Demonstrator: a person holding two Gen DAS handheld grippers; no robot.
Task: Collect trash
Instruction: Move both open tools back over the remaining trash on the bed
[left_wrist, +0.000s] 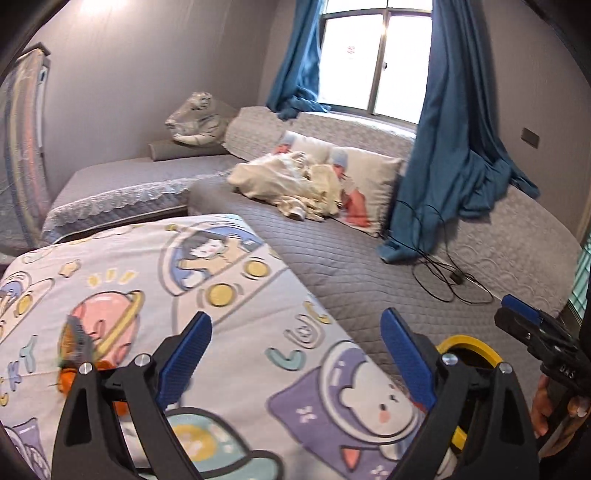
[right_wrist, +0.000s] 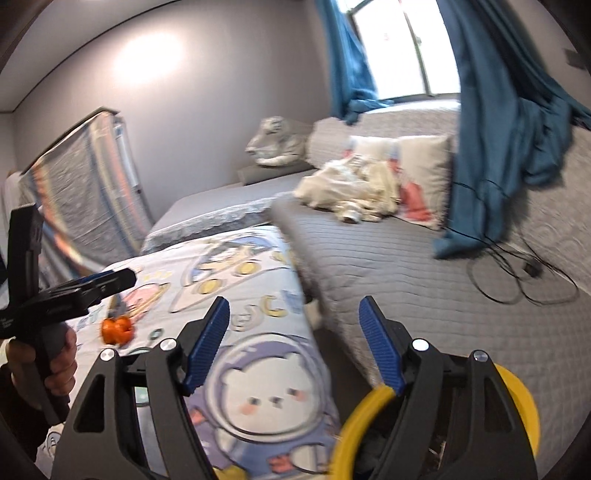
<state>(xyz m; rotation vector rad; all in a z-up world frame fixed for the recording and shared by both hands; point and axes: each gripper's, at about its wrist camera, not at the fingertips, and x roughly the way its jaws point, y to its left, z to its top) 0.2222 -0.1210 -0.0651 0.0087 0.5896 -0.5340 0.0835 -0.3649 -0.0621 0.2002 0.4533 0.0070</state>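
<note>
Right wrist view gives me the clearest look at the trash: a crumpled orange wrapper lying on the cartoon-print quilt, toward its left edge, with a blurred darker scrap just behind it that I cannot identify. From the left wrist camera the same wrapper sits low at the quilt's left side, partly behind my tool's frame.

My left gripper has its blue pads spread wide, nothing between them, hovering above the quilt. My right gripper is likewise spread apart and empty, held over the quilt's right edge where it meets the grey quilted bed.

A yellow-rimmed bin sits at the bed's near edge, just beside the quilt, under my right tool; the left camera also catches its rim.

Farther up the bed lie a cream bundle of cloth against pillows, and a black cable near the blue curtain.
</note>
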